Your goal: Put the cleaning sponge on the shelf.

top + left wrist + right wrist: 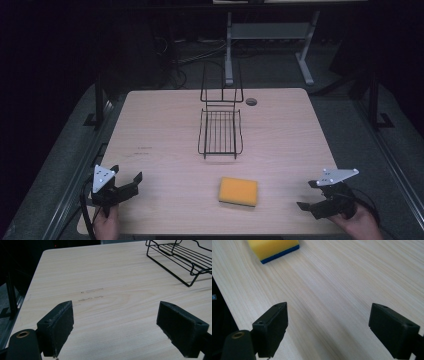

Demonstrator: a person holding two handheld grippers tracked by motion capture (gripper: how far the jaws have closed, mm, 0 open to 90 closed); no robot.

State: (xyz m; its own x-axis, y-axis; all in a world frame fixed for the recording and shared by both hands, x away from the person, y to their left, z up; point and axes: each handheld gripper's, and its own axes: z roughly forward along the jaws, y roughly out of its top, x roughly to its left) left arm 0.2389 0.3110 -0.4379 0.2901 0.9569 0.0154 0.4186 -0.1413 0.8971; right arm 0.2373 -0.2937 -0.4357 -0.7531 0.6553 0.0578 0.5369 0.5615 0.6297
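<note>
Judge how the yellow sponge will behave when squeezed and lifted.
The sponge is probably light and soft, so it should dent under the fingers. Its flat slab shape makes rolling unlikely. The dark blue layer underneath looks firmer, maybe stiffening that face.

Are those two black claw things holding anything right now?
No. The left gripper and the right gripper both stand open over bare table. The sponge lies apart between them, and the wire rack is untouched.

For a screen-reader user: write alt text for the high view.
A yellow sponge lies near the front of a wooden table, with a black wire rack behind it. An open left claw and right claw rest at the front corners.
</note>
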